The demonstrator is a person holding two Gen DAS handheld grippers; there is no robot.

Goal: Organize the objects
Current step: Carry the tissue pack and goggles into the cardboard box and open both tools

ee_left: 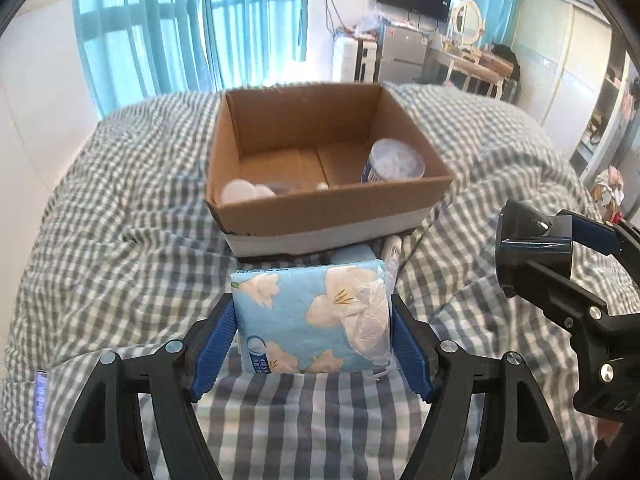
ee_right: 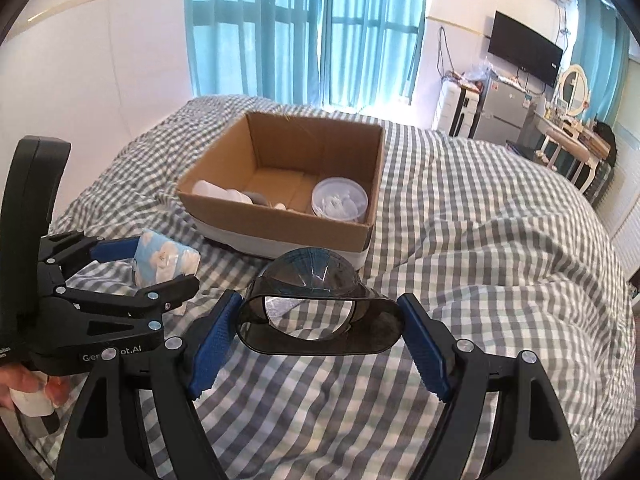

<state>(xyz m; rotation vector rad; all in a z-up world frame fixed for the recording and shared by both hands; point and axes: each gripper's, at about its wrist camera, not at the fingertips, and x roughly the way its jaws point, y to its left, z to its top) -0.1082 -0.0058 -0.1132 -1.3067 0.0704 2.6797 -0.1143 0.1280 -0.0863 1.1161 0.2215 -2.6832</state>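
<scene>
My left gripper (ee_left: 312,320) is shut on a blue tissue pack with white flowers (ee_left: 308,316), held just above the checked bed, in front of the open cardboard box (ee_left: 320,204). The pack also shows in the right wrist view (ee_right: 164,258). My right gripper (ee_right: 320,328) is shut on a dark smoky plastic scoop-like piece (ee_right: 316,308), in front of the box (ee_right: 280,232). The box holds a round clear tub (ee_right: 340,200), white lids (ee_right: 208,190) and small items. A white tube (ee_left: 392,248) lies by the box, partly hidden by the pack.
The grey-and-white checked duvet (ee_right: 480,280) is rumpled, with folds right of the box. Blue curtains (ee_right: 304,32), a wall TV (ee_right: 524,48), a fridge (ee_right: 500,116) and a dressing table (ee_right: 568,132) stand beyond the bed.
</scene>
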